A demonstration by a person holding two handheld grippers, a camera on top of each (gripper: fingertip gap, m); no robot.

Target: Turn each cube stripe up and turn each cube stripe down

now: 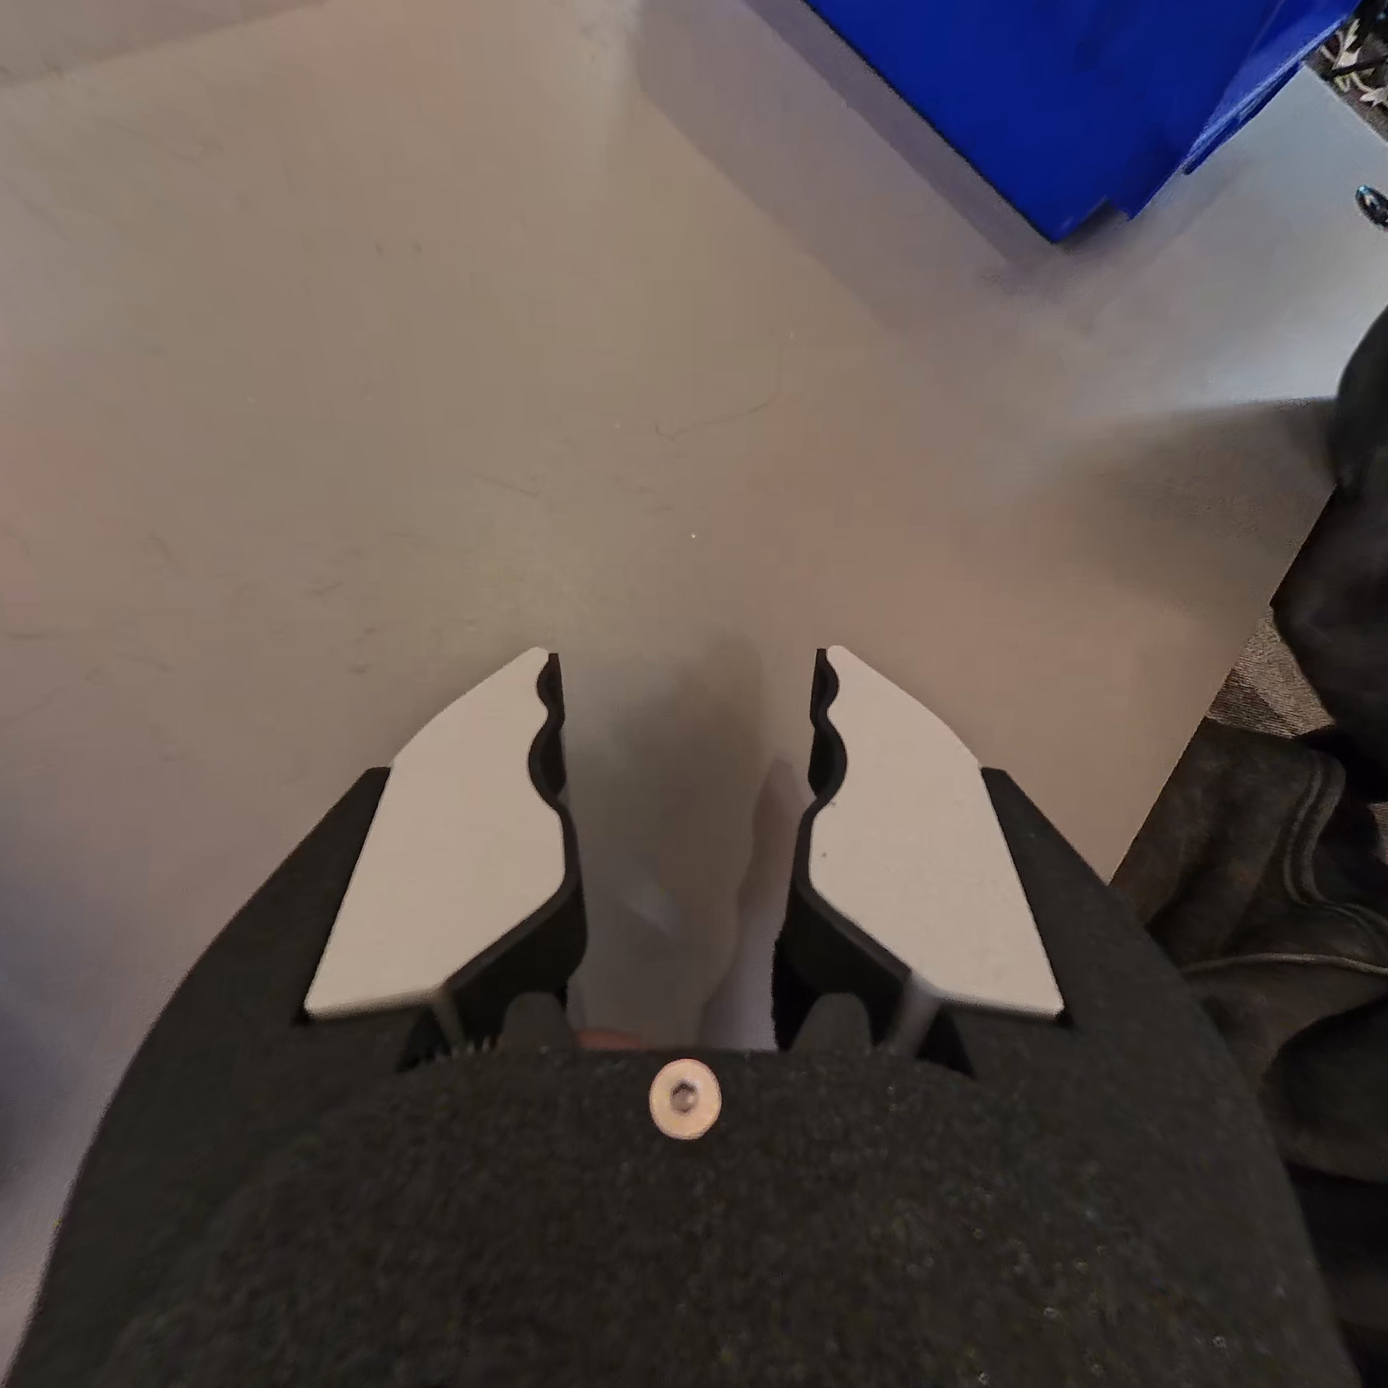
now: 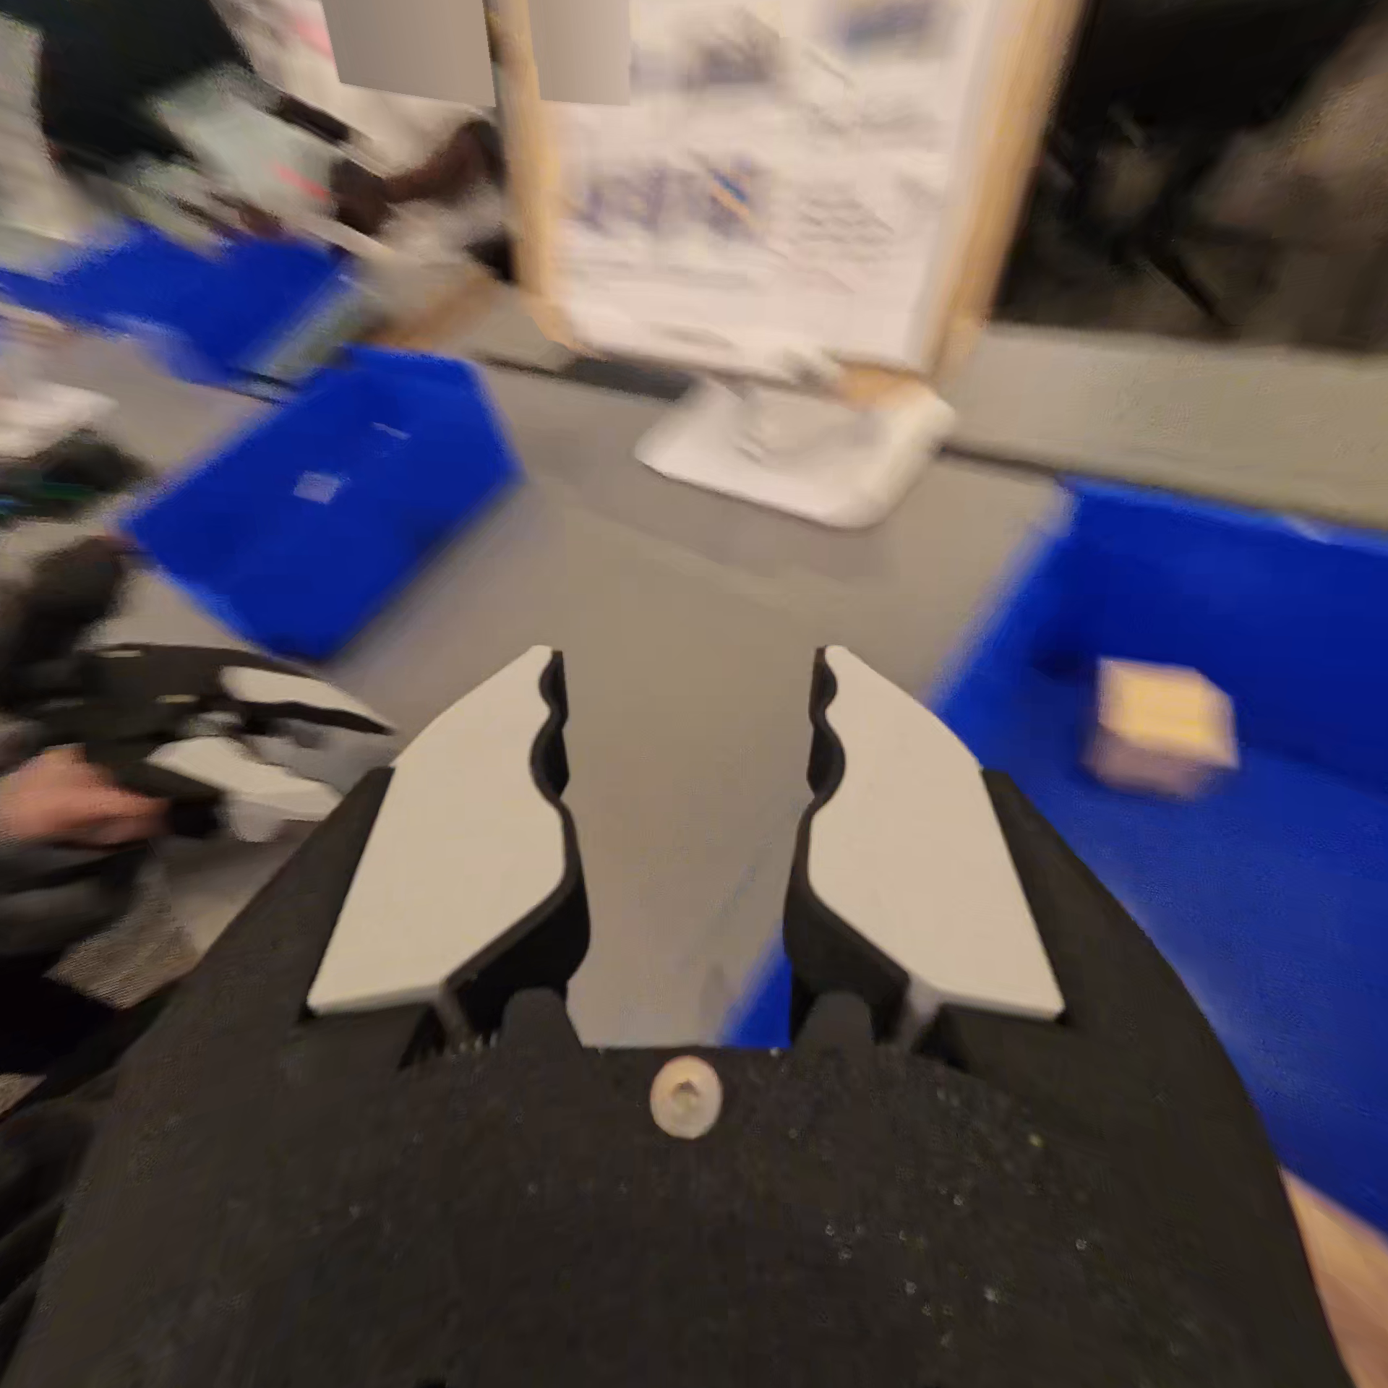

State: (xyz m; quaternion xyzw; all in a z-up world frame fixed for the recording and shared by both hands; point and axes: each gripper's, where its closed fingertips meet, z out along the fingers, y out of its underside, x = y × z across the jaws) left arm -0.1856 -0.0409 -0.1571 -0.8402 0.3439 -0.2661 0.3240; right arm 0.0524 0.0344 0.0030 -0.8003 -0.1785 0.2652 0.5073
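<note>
left gripper (image 1: 687, 661): jaws standing apart, gripping nothing, hovering over bare grey table (image 1: 375, 375); also showing blurred at far left of the right wrist view, a hand (image 2: 67, 811) gripping it.
right gripper (image 2: 687, 657): jaws parted, nothing between them, pointing along the table between two bins; view is motion-blurred.
cube (image 2: 1160, 725): sitting inside the blue bin (image 2: 1239, 939) on the right, pale with a yellowish top face; stripe direction too blurred to tell.
other blue bin (image 2: 323, 518): lying left of centre on the table, well apart from the cube.
far side: white stand (image 2: 796, 451) carrying a wood-framed board.
left view corner: blue bin (image 1: 1089, 98) at upper right, dark jacket (image 1: 1292, 864) at right edge.
</note>
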